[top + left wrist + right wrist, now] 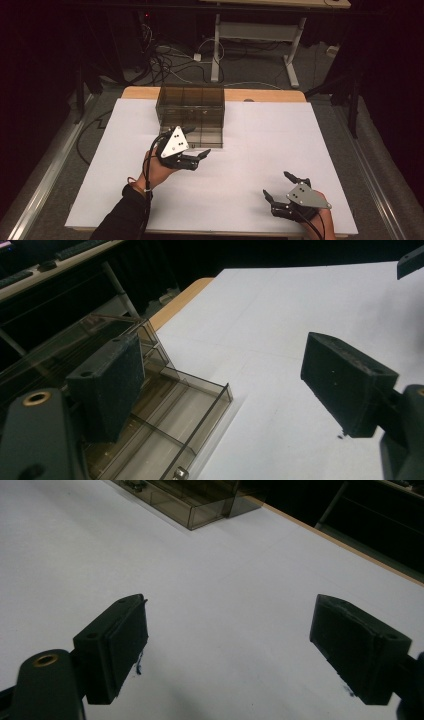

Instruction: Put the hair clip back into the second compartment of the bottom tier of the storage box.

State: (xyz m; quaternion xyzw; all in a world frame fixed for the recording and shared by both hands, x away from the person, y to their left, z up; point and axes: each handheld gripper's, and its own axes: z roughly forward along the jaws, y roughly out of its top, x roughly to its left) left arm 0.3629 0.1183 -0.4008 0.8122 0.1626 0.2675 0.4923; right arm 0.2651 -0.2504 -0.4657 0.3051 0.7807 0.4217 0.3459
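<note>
The left hand-held gripper (196, 143) gapes wide, empty, at the open drawer (170, 432) of the smoky organizer (190, 106). Push squarely. The right hand-held gripper (280, 187) idles wide, empty.

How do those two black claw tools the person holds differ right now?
The left gripper is at the smoky plastic drawer box, by its pulled-out drawer; the right gripper sits apart over bare white table. The left points toward the right side, the right toward the left. Both are open and hold nothing.
</note>
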